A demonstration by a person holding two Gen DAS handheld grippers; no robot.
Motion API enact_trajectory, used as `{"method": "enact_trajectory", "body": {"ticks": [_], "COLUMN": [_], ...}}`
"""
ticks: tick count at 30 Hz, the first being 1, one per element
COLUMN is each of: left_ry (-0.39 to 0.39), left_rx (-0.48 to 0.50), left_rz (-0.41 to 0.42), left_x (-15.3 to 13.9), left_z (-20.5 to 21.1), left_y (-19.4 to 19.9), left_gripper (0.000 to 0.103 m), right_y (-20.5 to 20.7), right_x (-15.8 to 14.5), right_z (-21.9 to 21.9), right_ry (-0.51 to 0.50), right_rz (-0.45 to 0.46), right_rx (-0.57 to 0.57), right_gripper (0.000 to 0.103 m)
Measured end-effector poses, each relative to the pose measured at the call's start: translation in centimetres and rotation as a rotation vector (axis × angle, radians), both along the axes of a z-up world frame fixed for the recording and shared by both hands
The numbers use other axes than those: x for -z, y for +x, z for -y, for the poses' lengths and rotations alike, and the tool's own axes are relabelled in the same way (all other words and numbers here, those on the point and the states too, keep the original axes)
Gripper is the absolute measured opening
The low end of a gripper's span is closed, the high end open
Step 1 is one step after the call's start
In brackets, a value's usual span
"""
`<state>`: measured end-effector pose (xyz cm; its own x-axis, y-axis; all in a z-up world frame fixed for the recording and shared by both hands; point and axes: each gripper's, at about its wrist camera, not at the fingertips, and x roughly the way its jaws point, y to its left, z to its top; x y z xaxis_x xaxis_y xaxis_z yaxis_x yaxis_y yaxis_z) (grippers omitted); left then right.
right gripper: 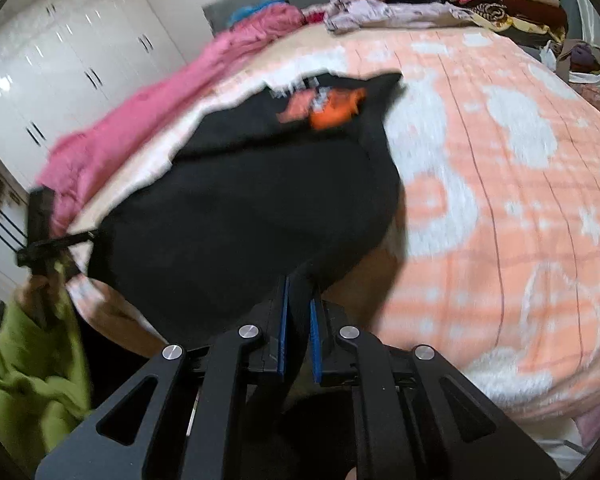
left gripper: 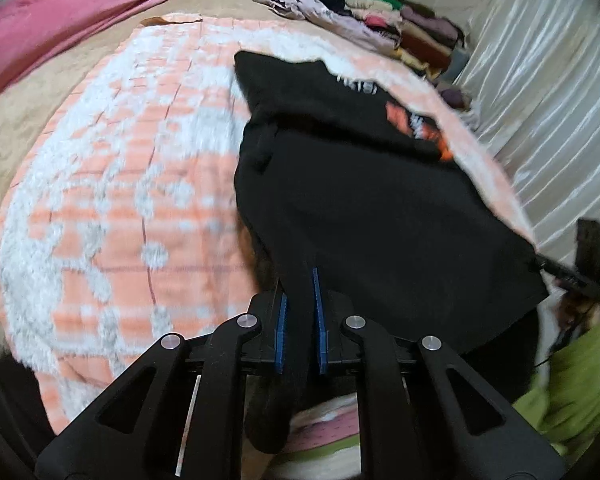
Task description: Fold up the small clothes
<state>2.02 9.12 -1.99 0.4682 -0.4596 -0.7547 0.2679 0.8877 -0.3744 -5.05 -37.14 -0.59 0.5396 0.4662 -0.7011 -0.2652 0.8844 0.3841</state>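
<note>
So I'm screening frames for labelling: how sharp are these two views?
Left wrist: black T-shirt and orange-and-white blanket motion-smeared, left gripper crisp. Right wrist: same smear, shirt print illegible, glare on the white wardrobe, right gripper sharp; both fisheye-bowed.

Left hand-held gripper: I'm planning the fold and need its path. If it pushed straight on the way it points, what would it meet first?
The left hand-held gripper is already clamped on the black shirt, so it would push straight into that cloth, then probably the peach-and-white blanket beneath; depth is unclear.
</note>
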Motion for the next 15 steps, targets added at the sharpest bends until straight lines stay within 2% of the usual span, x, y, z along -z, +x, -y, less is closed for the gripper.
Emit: {"method": "enact_trajectory", "body": {"ticks": [4, 8, 11, 15], "left_ry": [-0.108, -0.161, -0.168, -0.207], "left_rx": [-0.025, -0.052, -0.073, -0.1], "left_rz": [-0.008, 0.006, 0.019, -0.005], "left_x": [-2.0, -3.9, -4.7, -4.8], "left_z": [-1.4, -2.3, -2.3, -2.2], "left_y": [2.0, 4.6, 6.9, 10.4], "left_gripper": [0.005, 0.005, 0.005, 0.005], "right_y": [2.0, 5.1, 7.6, 10.7], "right_x": [-2.5, -4.2, -4.8, -5.4], "right_z": [0.7, 1.0, 1.2, 2.1], "right_ry": [0.082, 0.107, 0.113, 0.12], "right_rz": [0.049, 0.083, 0.098, 0.105], "right_rx": [0.012, 0.036, 0.06, 0.105], "right_gripper": [0.008, 0.008, 0.008, 0.008]}}
